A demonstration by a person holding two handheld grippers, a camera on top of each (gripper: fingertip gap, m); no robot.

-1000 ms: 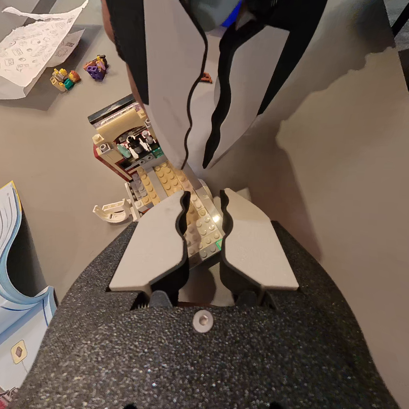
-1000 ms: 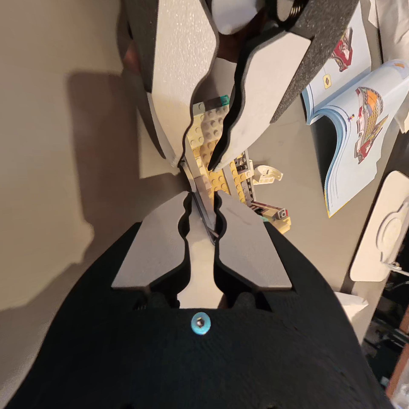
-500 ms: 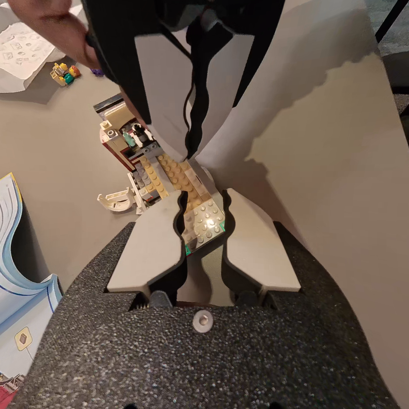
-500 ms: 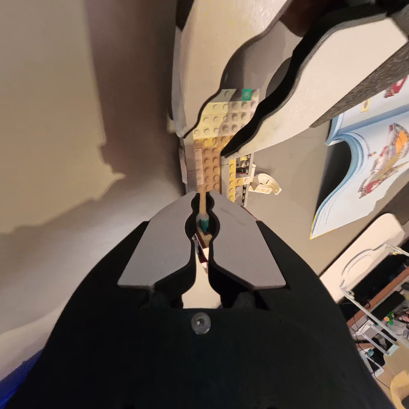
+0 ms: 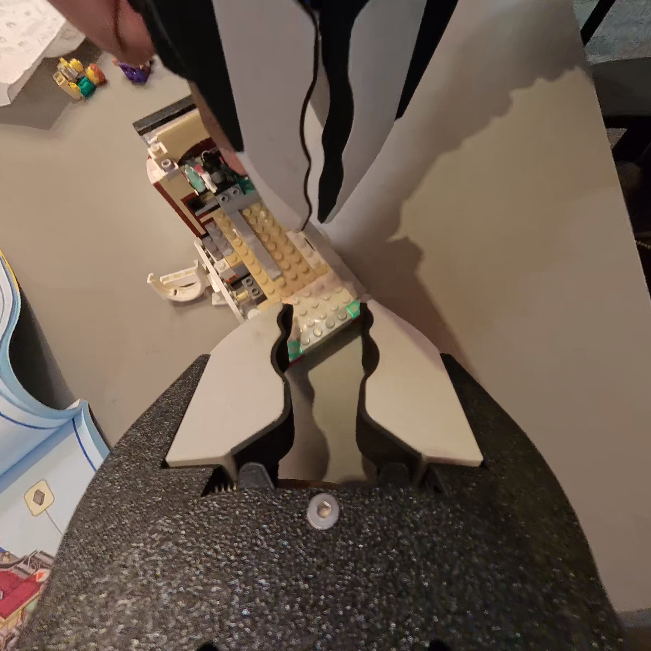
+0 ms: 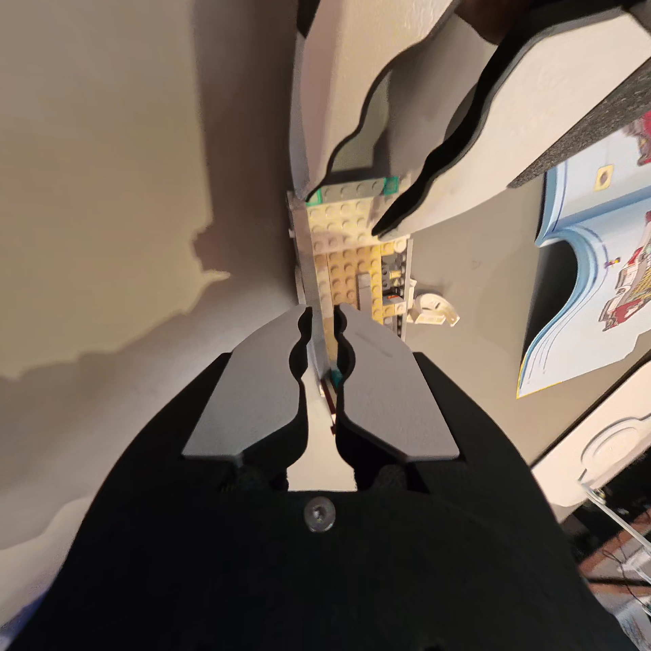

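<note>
2 grippers meet over my brick model point(image 5: 278, 260). Left of my left gripper point(image 5: 326, 317) lie an open booklet point(image 5: 31, 422) and a white curved piece point(image 5: 176, 287), with bare table point(image 5: 510, 246) to the right. Its jaws, wider than 1 second ago, flank the model's green-cornered end. My right gripper point(image 6: 323, 315), narrower than then, straddles the model's thin side edge; I cannot tell whether it pinches.

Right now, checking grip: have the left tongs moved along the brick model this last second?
Yes: the left tongs backed off toward the green-cornered end of the brick model.
</note>
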